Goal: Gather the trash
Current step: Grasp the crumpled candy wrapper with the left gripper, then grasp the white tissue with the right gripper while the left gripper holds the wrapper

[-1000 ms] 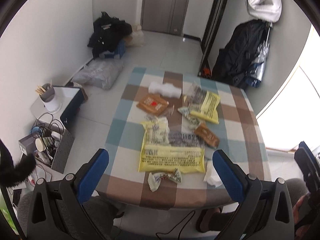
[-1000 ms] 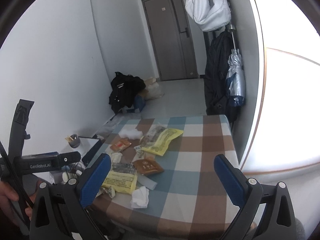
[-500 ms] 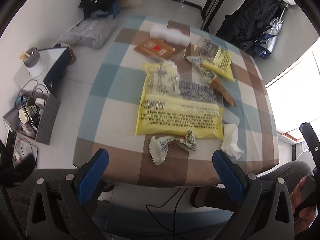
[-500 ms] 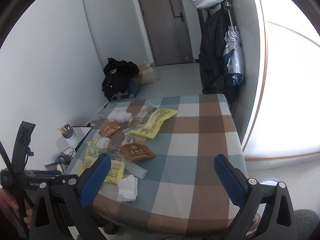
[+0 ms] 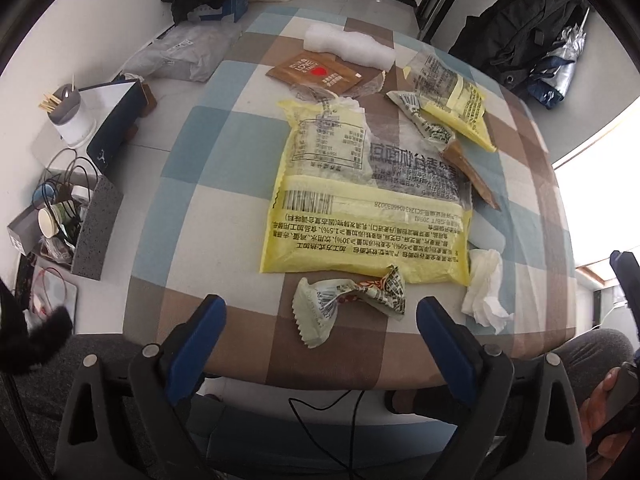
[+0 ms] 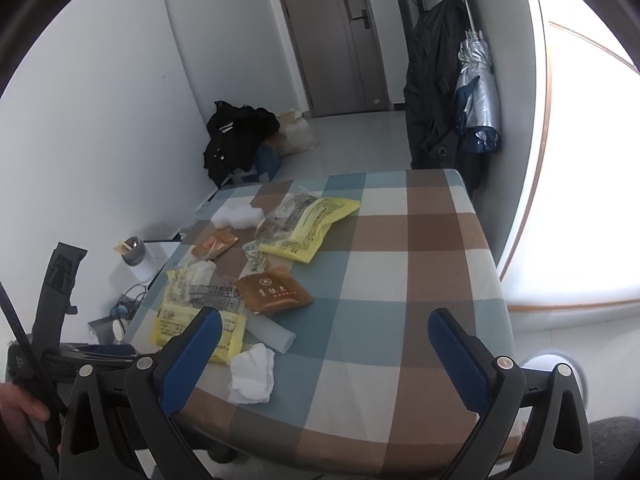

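Trash lies on a checked tablecloth [image 5: 208, 152]. In the left wrist view a crumpled wrapper [image 5: 348, 300] sits near the front edge, just ahead of my left gripper [image 5: 320, 308]. Its jaws are closing, with nothing pressed between the blue pads. Behind the wrapper lie a large yellow bag [image 5: 368, 232], a white tissue [image 5: 484, 292], a brown packet [image 5: 316, 72] and a smaller yellow bag [image 5: 456, 100]. My right gripper [image 6: 324, 320] stands open over the near edge, right of the tissue [image 6: 254, 374] and an orange-brown packet [image 6: 274, 292].
A white foam block [image 5: 348, 46] lies at the table's far edge. Left of the table is a low stand with a stick holder [image 5: 70, 116], cables and paper cups. Black clothes [image 6: 236, 136] lie on the floor; a coat and umbrella [image 6: 478, 100] hang by the door.
Both grippers sank toward the table. The left one tipped downward, so the crumpled wrapper now lies just ahead of its fingers, which stand slightly closer together.
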A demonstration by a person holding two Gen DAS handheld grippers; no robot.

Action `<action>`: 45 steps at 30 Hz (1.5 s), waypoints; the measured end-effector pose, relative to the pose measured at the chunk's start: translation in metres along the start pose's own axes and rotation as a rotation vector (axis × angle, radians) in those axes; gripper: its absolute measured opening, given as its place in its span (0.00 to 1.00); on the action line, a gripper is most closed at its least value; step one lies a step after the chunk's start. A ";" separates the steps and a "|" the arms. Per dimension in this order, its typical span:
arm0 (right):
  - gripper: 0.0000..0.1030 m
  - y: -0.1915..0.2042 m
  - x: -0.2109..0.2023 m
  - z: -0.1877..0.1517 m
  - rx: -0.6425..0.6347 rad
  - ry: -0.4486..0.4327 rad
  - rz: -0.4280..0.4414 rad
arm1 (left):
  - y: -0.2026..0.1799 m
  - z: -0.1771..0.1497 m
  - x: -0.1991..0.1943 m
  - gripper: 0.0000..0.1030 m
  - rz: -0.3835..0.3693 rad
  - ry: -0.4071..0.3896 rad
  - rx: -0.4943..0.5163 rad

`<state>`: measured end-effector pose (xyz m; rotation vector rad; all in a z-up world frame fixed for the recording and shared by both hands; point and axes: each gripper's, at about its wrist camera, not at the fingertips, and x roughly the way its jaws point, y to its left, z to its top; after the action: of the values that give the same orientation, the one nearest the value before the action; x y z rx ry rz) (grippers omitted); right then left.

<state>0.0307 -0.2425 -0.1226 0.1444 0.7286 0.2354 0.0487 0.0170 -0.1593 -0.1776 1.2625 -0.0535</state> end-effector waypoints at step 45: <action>1.00 -0.011 0.001 -0.009 0.017 0.024 -0.042 | -0.005 -0.001 0.000 0.52 -0.050 0.013 -0.033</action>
<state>0.0275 -0.2522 -0.1323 0.1420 0.7574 0.1912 0.0480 0.0119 -0.1590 -0.2378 1.2725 -0.0771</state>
